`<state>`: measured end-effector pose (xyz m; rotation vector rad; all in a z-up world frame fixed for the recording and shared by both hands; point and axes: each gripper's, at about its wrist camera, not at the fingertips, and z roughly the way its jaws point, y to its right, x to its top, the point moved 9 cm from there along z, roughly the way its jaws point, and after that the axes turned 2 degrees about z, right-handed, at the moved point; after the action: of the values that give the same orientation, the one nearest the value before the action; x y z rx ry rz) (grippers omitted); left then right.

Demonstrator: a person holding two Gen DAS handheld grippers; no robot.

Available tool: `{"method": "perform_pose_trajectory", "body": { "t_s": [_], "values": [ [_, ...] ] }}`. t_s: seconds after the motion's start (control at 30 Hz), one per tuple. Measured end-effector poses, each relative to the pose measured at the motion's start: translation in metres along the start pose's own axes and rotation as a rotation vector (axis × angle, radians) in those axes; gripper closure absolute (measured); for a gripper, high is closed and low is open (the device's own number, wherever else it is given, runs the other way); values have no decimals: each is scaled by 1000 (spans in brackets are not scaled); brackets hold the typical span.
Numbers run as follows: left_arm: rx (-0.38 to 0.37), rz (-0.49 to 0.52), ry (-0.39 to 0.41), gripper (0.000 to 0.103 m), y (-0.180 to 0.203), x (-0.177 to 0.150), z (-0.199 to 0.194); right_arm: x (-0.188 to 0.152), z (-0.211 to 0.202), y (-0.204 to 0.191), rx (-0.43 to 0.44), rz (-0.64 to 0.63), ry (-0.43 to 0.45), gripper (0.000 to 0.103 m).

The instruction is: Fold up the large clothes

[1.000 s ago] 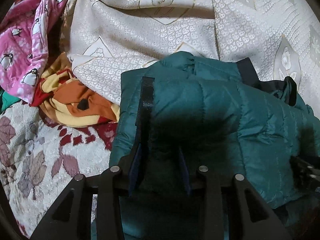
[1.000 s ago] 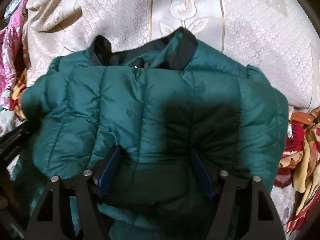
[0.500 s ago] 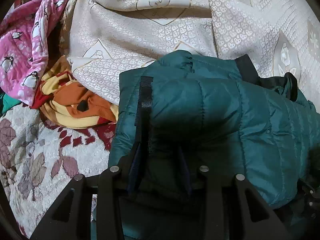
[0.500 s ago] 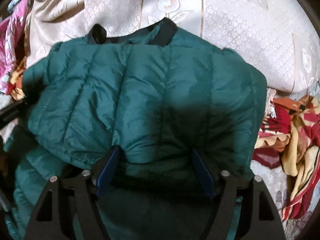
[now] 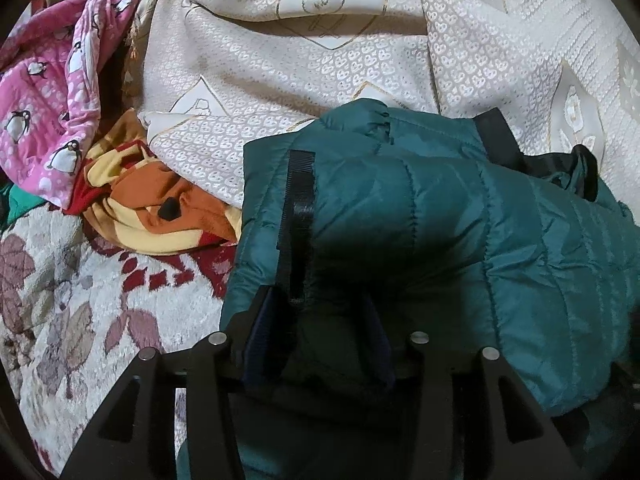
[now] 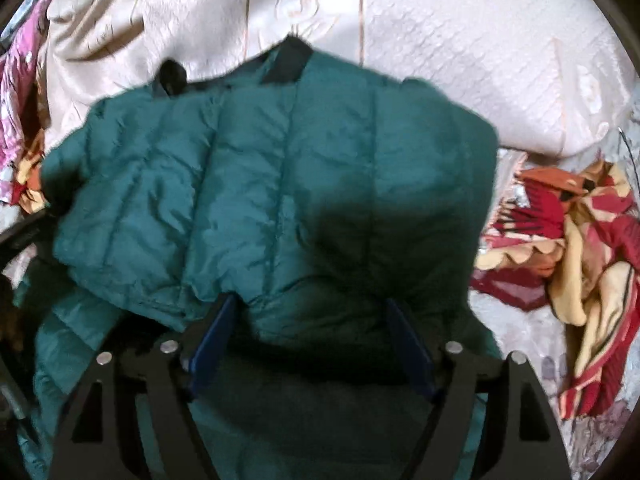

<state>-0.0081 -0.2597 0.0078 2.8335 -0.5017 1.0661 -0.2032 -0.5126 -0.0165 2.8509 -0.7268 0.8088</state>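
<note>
On bed, both tools' jaws opening off jacket [image 5: 440,216].

Cream patterned bedspread [image 5: 312,68] lying rumpled across the far side, pale floral blanket [image 5: 72,304] spreading along the near left, pink penguin-print cloth [image 5: 48,96] bunching at far left, orange, red and yellow cloth [image 6: 576,256] crumpling at the right, warm light falling unevenly.

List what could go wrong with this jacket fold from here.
1. Both sets of jaws are opening with the puffy green jacket between them, so the folded top layer may spring back open.
2. The black collar sits bunched at the far edge and could leave the fold lopsided.
</note>
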Motion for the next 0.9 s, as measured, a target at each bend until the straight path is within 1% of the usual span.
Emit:
{"method": "perform_pose_trajectory", "body": {
  "t_s": [0.07, 0.13, 0.17, 0.27, 0.37, 0.63, 0.9],
  "values": [
    [-4, 10, -17, 74, -1, -3, -7, 1, 2, -4, -20, -22, -3, 17],
    [-7, 27, -17, 74, -3, -6, -20, 2, -5, -6, -32, -29, -5, 17],
    [-10, 31, -12, 74, -3, -7, -25, 2, -13, -5, -31, -22, 11, 17],
    [-20, 41, 5, 74, -6, -12, -45, -3, -36, -3, -2, 12, 45, 17],
    [-21, 57, 20, 74, -7, -18, -66, -12, -54, -1, 29, 36, 52, 17],
    [-10, 103, 58, 74, -8, -41, -108, -46, -78, 7, 33, 65, 27, 16],
    [0, 109, 50, 74, -24, -73, -130, -70, -87, 13, 23, 73, 10, 16]
  ]
}}
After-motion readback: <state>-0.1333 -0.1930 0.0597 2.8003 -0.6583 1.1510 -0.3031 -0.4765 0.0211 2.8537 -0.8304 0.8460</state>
